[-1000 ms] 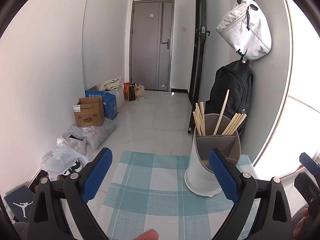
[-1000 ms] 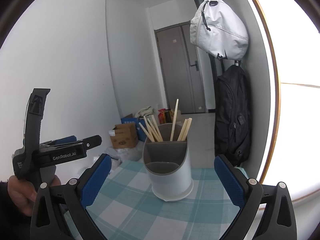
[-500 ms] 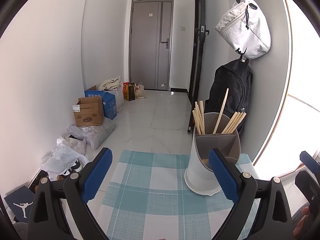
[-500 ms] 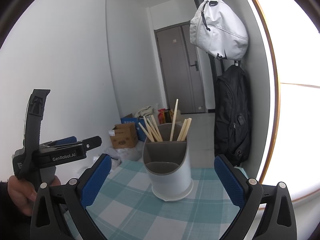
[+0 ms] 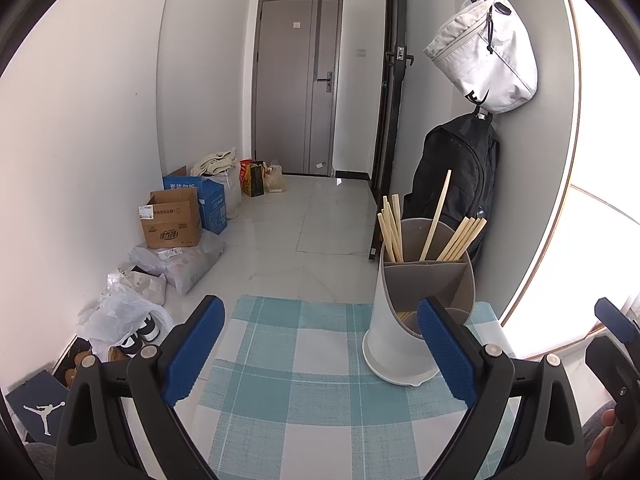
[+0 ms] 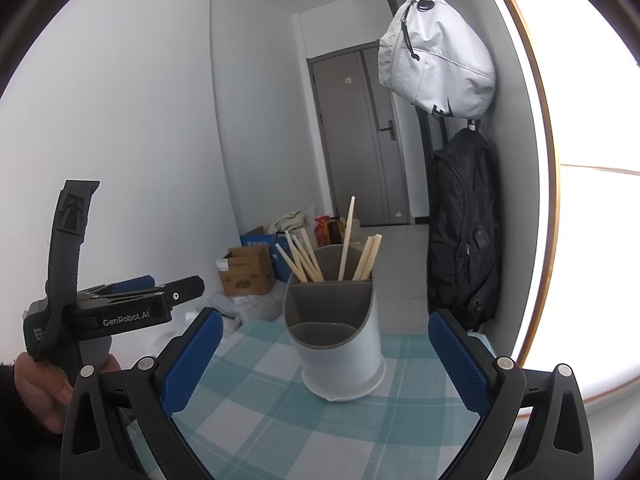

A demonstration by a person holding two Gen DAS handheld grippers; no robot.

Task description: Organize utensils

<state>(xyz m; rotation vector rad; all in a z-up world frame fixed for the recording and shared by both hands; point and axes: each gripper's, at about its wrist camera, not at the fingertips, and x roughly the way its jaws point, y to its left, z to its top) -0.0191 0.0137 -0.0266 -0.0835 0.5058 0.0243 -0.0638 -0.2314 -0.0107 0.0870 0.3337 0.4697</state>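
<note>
A white utensil holder [image 5: 404, 328] [image 6: 340, 344] with a grey divided insert stands upright on the teal checked tablecloth [image 5: 320, 392] [image 6: 304, 412]. Several wooden chopsticks [image 5: 436, 220] [image 6: 348, 240] stick up from its rear compartment; the front compartment looks empty. My left gripper [image 5: 320, 356] is open with nothing between its blue pads, the holder just behind its right finger. My right gripper [image 6: 326, 360] is open too, framing the holder from the near side. The left gripper's body [image 6: 120, 312], held by a hand, shows at the left of the right wrist view.
A black backpack [image 5: 460, 184] and a white bag [image 5: 484, 48] hang on the wall right of the holder. Cardboard boxes [image 5: 172, 224] and plastic bags [image 5: 124, 312] lie on the floor to the left. A grey door [image 5: 296, 84] closes the corridor.
A fingertip at the bottom edge of the left wrist view has gone out of sight. Both grippers have barely moved.
</note>
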